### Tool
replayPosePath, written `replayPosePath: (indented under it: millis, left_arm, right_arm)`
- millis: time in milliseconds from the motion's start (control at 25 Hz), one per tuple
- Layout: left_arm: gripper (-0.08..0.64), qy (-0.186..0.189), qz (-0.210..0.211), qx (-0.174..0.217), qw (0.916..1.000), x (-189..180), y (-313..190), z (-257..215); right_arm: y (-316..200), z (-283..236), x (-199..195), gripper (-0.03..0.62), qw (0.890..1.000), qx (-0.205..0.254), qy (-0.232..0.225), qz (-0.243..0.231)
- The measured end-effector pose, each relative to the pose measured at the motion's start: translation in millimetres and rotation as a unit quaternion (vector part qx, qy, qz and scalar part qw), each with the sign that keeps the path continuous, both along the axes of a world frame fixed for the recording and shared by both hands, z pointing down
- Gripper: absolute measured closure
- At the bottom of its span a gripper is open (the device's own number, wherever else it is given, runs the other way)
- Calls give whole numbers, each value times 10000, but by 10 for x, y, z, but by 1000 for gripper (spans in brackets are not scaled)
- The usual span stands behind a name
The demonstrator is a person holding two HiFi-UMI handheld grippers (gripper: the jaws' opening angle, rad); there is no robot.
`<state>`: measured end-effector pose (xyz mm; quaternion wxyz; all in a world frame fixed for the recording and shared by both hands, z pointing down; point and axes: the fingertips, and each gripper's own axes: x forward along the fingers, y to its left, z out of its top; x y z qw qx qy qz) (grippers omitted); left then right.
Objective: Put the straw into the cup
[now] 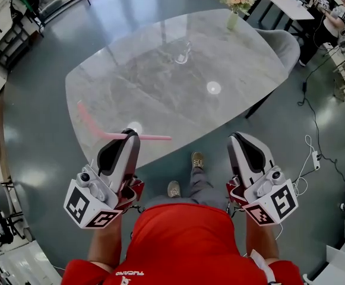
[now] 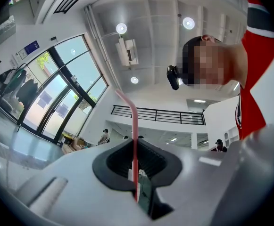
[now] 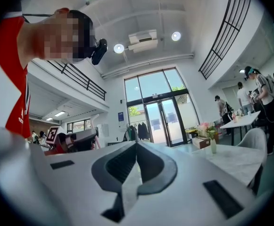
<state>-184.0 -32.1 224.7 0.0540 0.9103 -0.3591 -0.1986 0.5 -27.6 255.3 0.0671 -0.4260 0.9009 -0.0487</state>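
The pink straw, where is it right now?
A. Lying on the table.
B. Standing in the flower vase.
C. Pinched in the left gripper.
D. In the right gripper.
C: the left gripper has its jaws shut on the pink straw, which sticks out on both sides.

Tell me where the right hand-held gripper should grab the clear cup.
Probably its side wall, coming level from the near table edge: the clear cup seems to stand upright with its mouth up, which must stay open for the pink straw.
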Motion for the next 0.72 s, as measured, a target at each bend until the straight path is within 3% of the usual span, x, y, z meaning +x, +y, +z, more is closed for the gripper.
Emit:
replayPosePath:
  millis: [520,720]
  left_arm:
    - [534,-110,-261,-49,9996,213,-539,77]
    - [534,-148,-412,-92,9990,456,-1030,35]
  right_arm:
    - [-723,113,90,591,9995,62,1,-304]
    - [-1255,100,282,591,9989,40,0,-461]
